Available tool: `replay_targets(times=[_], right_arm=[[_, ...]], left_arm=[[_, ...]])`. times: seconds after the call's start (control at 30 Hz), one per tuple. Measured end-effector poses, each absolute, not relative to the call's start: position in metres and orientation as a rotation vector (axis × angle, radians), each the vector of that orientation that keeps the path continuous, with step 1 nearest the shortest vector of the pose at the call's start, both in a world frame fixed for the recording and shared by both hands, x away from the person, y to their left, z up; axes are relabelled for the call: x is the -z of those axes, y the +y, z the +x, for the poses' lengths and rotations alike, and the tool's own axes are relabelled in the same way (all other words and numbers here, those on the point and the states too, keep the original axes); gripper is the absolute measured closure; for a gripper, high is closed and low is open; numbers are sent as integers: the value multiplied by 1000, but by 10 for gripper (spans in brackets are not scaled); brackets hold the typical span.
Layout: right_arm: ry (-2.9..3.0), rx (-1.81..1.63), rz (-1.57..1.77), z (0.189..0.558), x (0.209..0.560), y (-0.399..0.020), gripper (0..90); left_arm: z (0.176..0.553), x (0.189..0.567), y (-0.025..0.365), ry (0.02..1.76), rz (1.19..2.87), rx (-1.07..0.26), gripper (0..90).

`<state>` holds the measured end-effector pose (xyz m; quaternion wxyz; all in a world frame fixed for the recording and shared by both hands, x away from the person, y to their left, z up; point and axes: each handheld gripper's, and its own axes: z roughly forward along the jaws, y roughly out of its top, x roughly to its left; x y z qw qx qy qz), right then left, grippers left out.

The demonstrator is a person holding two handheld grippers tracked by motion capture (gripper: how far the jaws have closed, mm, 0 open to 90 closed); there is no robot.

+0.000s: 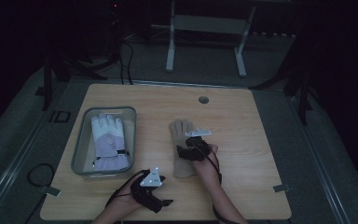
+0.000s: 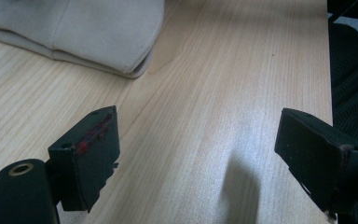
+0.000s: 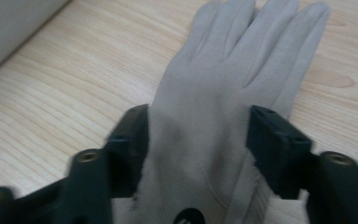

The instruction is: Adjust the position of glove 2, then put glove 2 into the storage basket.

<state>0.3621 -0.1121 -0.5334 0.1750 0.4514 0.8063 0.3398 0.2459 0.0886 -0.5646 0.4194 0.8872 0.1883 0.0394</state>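
A beige glove [image 1: 182, 148] lies flat near the middle of the wooden table [image 1: 242, 140], its fingers pointing toward the far edge and its cuff toward the near edge. The right gripper [image 1: 189, 152] sits over the glove's palm; in the right gripper view its jaws stand apart on either side of the glove [image 3: 223, 107], straddling the fabric without pinching it. The left gripper [image 1: 161, 201] rests close to the near edge of the table, left of the glove's cuff, with its jaws wide apart and nothing but bare wood between them; the left gripper view shows the glove's cuff [image 2: 98, 32] lying beyond the jaws, apart from them. Toward the left edge of the table stands a clear plastic bin [image 1: 80, 140] holding a white and lavender glove [image 1: 108, 140], well apart from the beige one.
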Motion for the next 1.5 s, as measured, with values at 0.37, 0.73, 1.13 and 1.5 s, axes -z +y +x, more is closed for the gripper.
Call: replay_targets(times=[0.37,0.73,1.13,1.5], right_arm=[[2405,-1105,1231,357,519,-129,136],[2451,-1125,1038,360,495,-158,151],[2470,-1196,1076,374,491,-169,135],[2444,-1174,1167,416,503,-168,216]], left_arm=[[244,560,87,474,2222,-150,141],[246,542,86,549,2125,-199,140],[266,537,69,494,2167,-199,150],[286,541,42,366,2253,-253,155]])
